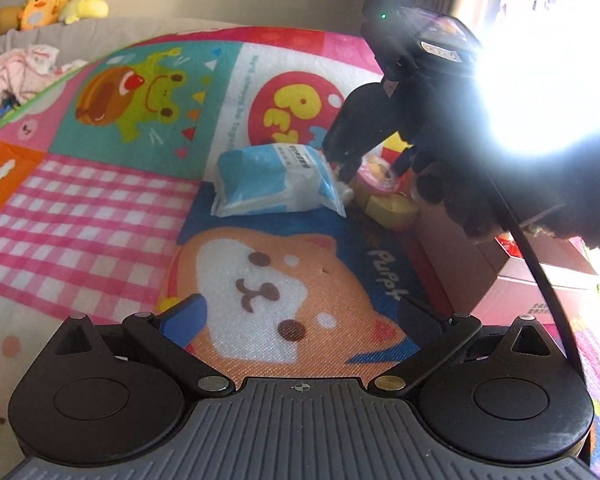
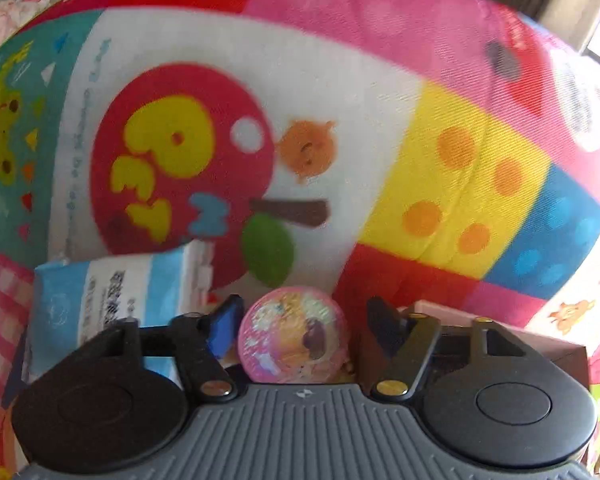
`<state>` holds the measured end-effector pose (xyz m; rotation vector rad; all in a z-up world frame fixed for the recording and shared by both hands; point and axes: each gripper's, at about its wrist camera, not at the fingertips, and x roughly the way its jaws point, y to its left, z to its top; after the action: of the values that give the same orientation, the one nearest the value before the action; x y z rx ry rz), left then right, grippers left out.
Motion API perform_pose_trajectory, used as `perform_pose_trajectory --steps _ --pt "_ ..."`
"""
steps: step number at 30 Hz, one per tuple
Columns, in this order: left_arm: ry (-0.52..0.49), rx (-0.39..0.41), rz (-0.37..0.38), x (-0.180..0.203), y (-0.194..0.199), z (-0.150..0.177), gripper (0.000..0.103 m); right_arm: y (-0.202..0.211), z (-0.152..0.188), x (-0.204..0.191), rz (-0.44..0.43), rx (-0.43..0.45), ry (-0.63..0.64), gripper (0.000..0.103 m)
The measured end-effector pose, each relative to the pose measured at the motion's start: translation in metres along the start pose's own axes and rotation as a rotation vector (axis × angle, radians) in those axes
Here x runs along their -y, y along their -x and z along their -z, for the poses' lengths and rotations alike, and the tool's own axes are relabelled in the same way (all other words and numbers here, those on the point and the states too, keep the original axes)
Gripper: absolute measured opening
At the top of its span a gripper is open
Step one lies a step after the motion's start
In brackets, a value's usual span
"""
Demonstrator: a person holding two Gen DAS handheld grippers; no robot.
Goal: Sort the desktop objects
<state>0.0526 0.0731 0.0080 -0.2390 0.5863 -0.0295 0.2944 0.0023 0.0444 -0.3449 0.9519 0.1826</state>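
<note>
My left gripper is open and holds nothing, hovering over the puppy picture on the colourful play mat. Beyond it lies a blue and white tissue pack. To the right of the pack my right gripper points down over a pink round item that sits on a yellow object. In the right wrist view the pink round item lies between the fingers of my right gripper, with a gap on the right side, so the jaws are open around it. The tissue pack is just to the left.
A brown and pink cardboard box stands right of the pink item, its corner under the right finger. Plush toys and crumpled cloth lie beyond the mat's far left edge. Strong glare hides the upper right.
</note>
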Motion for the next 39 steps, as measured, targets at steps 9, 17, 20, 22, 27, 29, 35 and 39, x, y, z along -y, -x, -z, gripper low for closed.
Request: perform_pose_trajectory --steps 9,17,20,22,27,29,35,39 --pt "-0.026 -0.016 0.032 0.003 0.0 0.002 0.103 0.088 0.058 0.0 -0.395 -0.074 0.14 0.059" --pt "-0.045 -0.021 0.037 0.006 -0.001 0.003 0.103 0.092 0.017 0.029 -0.219 0.027 0.041 0.051" --pt "-0.041 -0.022 0.041 0.005 -0.002 0.003 0.103 0.064 0.016 0.022 -0.149 0.002 0.044 0.05" --pt "-0.043 -0.021 0.043 0.006 -0.002 0.003 0.103 0.046 0.017 0.01 -0.067 0.002 0.08 0.05" --pt "0.009 -0.054 0.058 0.0 -0.008 0.0 0.103 0.004 0.01 0.0 0.017 -0.058 0.068 0.037" --pt "0.018 -0.053 0.064 -0.001 -0.008 0.001 0.103 -0.002 0.012 -0.003 0.019 -0.077 0.073 0.019" --pt "0.014 -0.068 0.112 -0.003 -0.007 0.001 0.103 0.021 0.039 0.003 -0.122 -0.139 0.059 0.015" --pt "-0.022 -0.081 0.15 -0.001 -0.005 0.003 0.103 0.06 0.072 0.003 -0.246 -0.141 0.081 0.014"
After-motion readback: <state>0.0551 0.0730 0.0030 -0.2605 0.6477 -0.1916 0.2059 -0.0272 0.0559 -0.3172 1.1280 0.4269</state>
